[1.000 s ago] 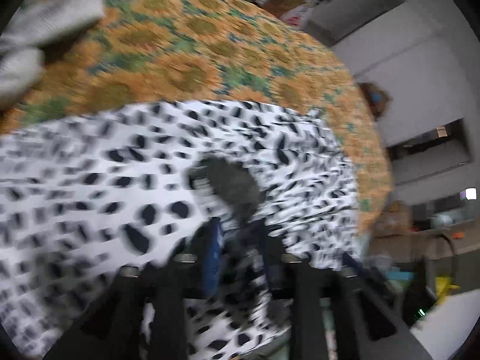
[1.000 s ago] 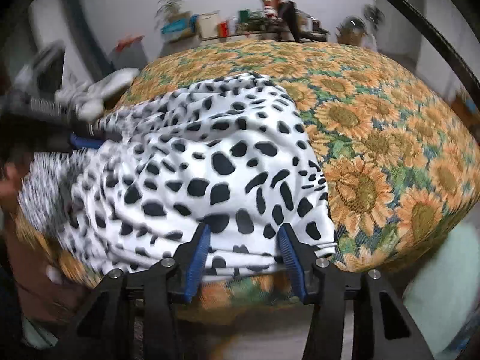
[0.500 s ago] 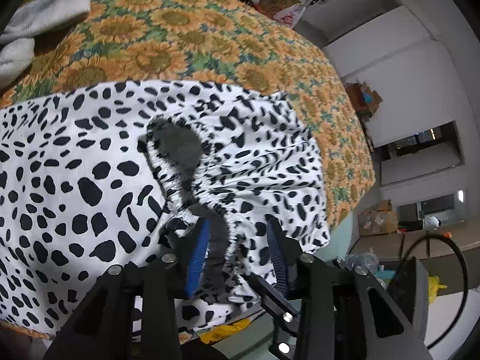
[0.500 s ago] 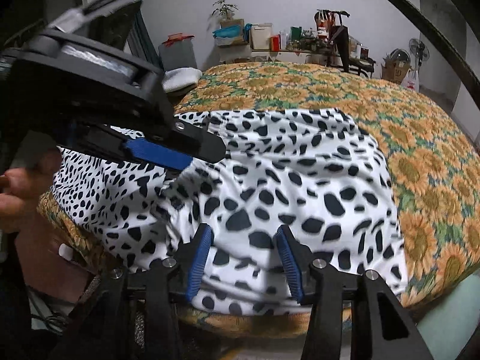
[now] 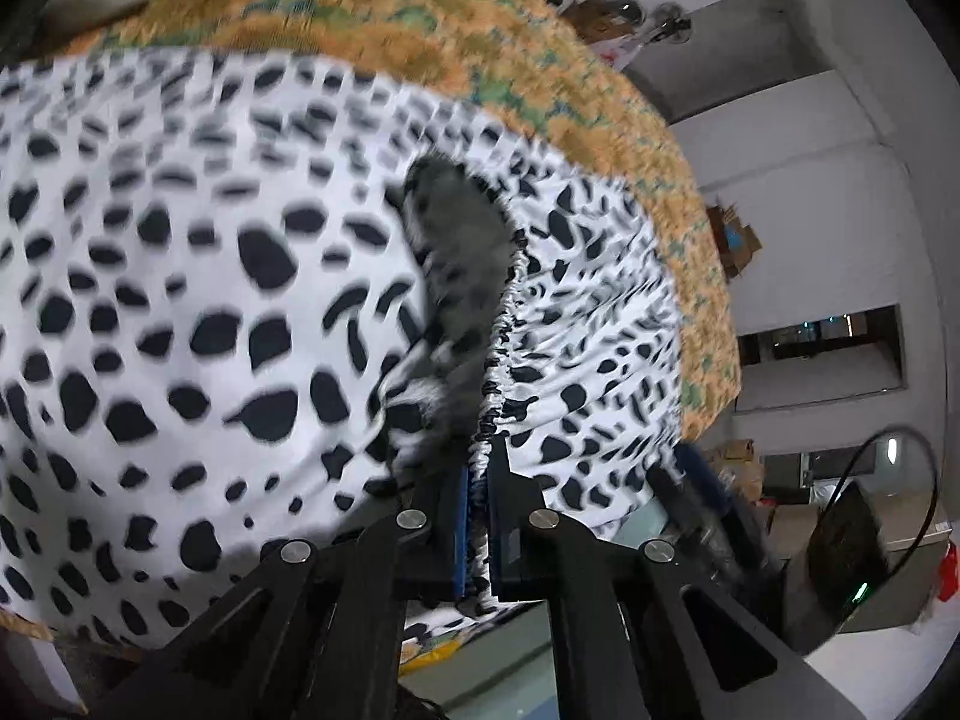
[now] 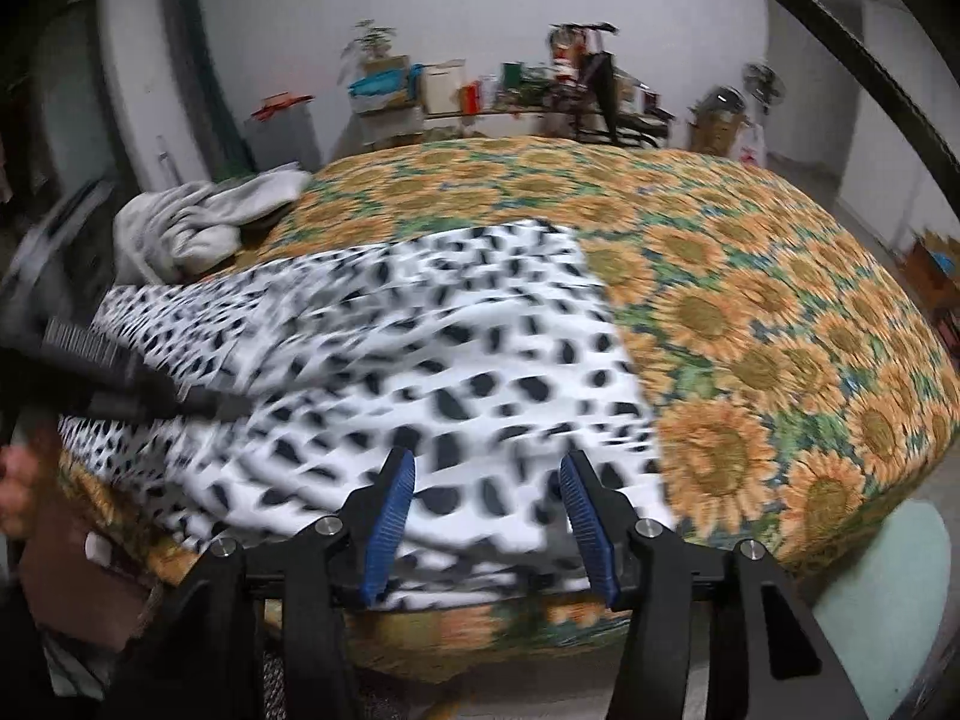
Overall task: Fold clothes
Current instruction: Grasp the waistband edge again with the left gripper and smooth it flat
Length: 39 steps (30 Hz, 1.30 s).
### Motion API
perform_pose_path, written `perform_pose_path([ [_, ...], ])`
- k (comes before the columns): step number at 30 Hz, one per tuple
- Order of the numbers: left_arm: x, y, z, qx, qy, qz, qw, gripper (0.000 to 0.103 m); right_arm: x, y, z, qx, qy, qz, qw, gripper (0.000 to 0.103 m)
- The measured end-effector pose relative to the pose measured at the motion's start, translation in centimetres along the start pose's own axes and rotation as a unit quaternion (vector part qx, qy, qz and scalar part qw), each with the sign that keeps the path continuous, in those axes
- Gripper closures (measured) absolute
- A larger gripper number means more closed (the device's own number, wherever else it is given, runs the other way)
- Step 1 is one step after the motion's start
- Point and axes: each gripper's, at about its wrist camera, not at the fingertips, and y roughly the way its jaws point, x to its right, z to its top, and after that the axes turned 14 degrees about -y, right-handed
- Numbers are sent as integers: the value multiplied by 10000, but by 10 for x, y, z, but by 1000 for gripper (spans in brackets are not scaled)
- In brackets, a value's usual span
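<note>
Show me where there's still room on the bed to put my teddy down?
The free patch is the sunflower bedspread, right of the spotted garment and behind it toward the cluttered far shelf. The near left side is crowded: the garment, the grey clothes, and both hand-held grippers.

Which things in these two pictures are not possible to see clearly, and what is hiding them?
- Left wrist view: the inside of the spotted garment past its elastic waistband is dark and blurred.
- Left wrist view: the left tongs cover the waistband part they pinch.
- Right wrist view: motion blur smears the garment's folds, so layers cannot be counted.
- Right wrist view: the grey cloth is bunched; its type is unclear.
</note>
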Motion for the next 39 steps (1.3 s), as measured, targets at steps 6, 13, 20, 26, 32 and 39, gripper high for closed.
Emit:
perform_pose_path([
  [6, 15, -17, 3, 310, 139, 226, 9992, 79, 12, -1, 0, -124, 158, -155, 9997, 52],
  [13, 33, -40, 36, 908, 48, 105, 9958, 41, 18, -11, 3, -209, 234, -238, 9992, 56],
  [20, 47, 9, 68, 559, -373, -23, 9977, 73, -10, -6, 4, -241, 73, -15, 9997, 54],
  [26, 21, -6, 75, 1308, -515, 330, 9895, 95, -50, 3, 3, -245, -170, 313, 9991, 50],
  [32, 10, -12, 78, 1112, -646, 141, 9916, 100, -66, -2, 1, -200, -203, 653, 9975, 55],
  [39, 18, -23, 72, 832, -873, -436, 9917, 49, -59, -21, 17, 122, -183, 666, 9975, 53],
])
